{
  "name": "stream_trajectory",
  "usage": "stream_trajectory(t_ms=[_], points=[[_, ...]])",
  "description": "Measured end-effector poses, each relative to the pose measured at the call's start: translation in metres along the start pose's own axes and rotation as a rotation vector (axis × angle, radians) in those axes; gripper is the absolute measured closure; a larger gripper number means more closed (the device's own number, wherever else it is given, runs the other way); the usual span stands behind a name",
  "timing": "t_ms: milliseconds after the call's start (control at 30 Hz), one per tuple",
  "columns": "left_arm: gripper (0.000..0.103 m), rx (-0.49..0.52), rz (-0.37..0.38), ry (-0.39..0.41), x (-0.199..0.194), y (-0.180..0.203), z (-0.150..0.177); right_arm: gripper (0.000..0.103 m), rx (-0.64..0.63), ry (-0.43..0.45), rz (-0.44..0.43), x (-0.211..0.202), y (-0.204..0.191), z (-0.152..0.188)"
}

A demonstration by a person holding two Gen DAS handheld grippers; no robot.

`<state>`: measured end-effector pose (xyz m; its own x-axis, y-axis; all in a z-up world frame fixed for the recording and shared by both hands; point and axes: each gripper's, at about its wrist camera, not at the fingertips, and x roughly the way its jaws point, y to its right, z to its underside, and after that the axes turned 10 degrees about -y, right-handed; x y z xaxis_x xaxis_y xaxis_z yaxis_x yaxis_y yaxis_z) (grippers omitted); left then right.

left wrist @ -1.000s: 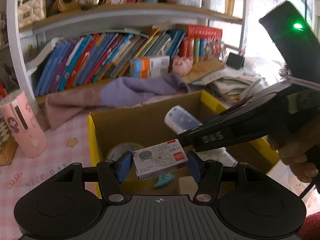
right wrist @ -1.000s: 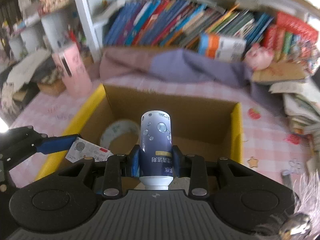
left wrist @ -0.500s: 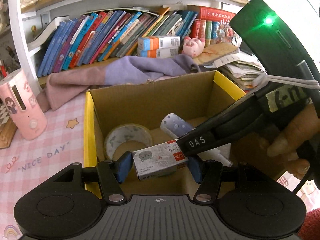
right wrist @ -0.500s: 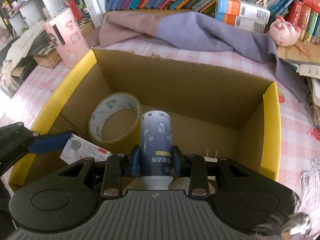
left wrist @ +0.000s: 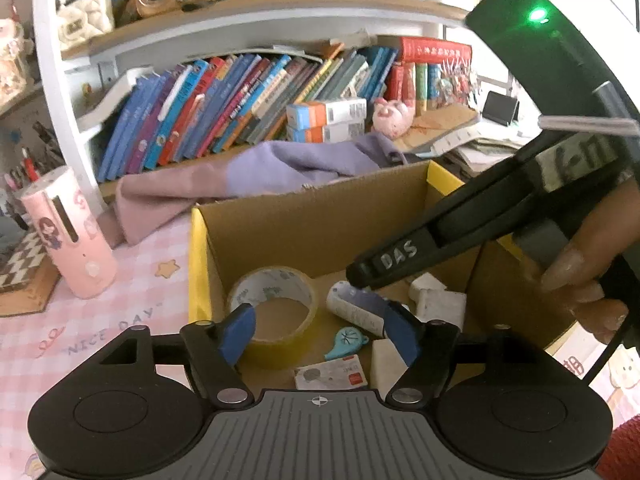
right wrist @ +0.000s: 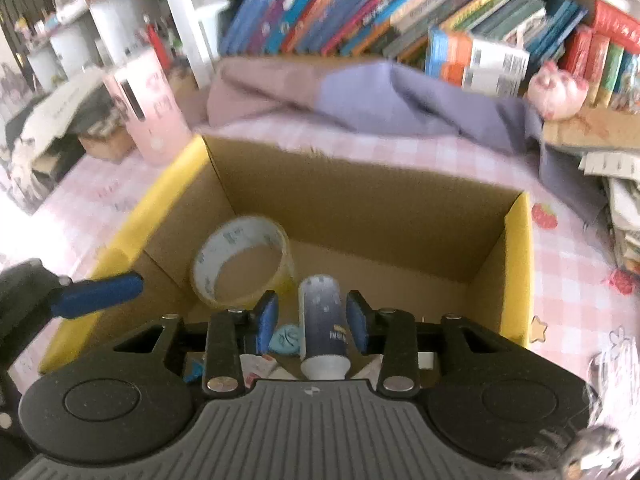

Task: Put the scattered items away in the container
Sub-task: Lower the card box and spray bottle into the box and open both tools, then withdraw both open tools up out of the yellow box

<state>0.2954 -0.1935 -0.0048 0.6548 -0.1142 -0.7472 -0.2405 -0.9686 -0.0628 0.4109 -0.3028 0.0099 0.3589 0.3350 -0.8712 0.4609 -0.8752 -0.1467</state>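
— Right, what am I seeing on your feeds?

— Both of my grippers are hovering over the cardboard box [left wrist: 304,220] with the yellow rim, which is sitting on the pink checked table [left wrist: 132,280]. My left gripper [left wrist: 320,330] is opening its jaws, and nothing is sitting between the blue pads. Below it, the small card packet [left wrist: 331,376] is lying flat on the box floor, right by the near wall.

— And the right one?

— My right gripper [right wrist: 312,322] is opening too. The little purple bottle [right wrist: 323,324] is sitting between its pads, cap end toward the camera, with a visible gap on both sides, so I am not gripping it. In the left view the bottle is lying on its side on the box floor, under the tip of the right gripper.

— What else is lying in the box?

— A roll of tape [left wrist: 276,300] is leaning in the left rear part. A small teal tag [left wrist: 346,342] is lying between the tape and a white block [left wrist: 438,304]. Beyond the box, a pink cylinder [left wrist: 68,240] is standing upright on the table, and a purple cloth [left wrist: 256,172] is lying bunched in front of the bookshelf [left wrist: 240,108].
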Motion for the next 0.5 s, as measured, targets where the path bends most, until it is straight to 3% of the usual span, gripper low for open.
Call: stream_trajectory(t_ms=[267, 500], points=[[0.018, -0.059, -0.045, 0.1, -0.04, -0.011, 0.007, 0.061, 0.026, 0.154, 0.024, -0.046, -0.008, 0.016], [0.015, -0.147, -0.038, 0.135, -0.075, -0.031, 0.023, 0.06, 0.027, 0.202, 0.049, -0.067, -0.027, 0.036]])
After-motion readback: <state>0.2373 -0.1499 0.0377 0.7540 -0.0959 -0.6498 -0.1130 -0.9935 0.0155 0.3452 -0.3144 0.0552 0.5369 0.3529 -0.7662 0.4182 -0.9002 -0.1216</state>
